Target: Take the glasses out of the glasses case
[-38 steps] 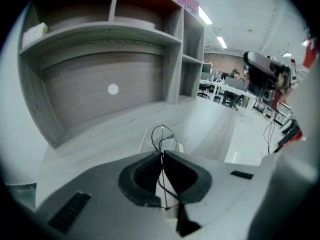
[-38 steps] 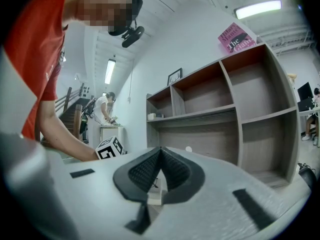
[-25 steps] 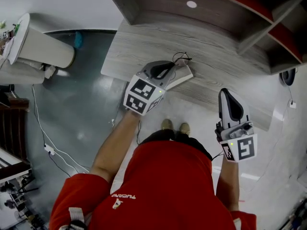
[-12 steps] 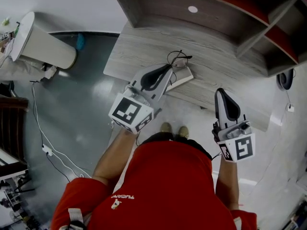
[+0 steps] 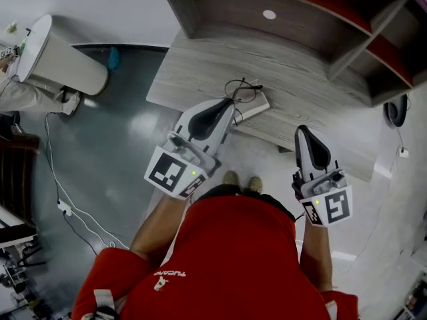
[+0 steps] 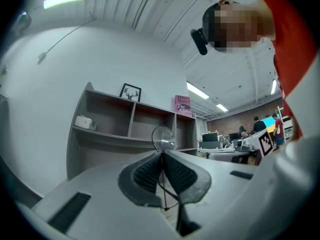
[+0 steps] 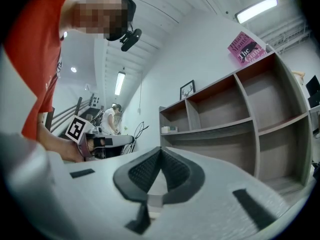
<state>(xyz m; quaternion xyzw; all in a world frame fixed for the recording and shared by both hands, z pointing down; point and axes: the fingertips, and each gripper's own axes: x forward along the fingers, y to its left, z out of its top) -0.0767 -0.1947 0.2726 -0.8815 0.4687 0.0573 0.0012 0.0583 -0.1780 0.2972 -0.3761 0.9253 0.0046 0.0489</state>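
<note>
head view: the left gripper (image 5: pixel 231 105) is clamped on the thin dark frame of the glasses (image 5: pixel 241 90), which stick out just past its tips over the white glasses case (image 5: pixel 257 105) lying on the grey table (image 5: pixel 300 79), while the right gripper (image 5: pixel 305 133), well off to its right, has its jaws together on nothing. left gripper view: the pads meet on the wire frame, one round lens rising just beyond the tips, with a shelf unit (image 6: pixel 110 129) further ahead. right gripper view: the pads touch at the tips with nothing between them.
</note>
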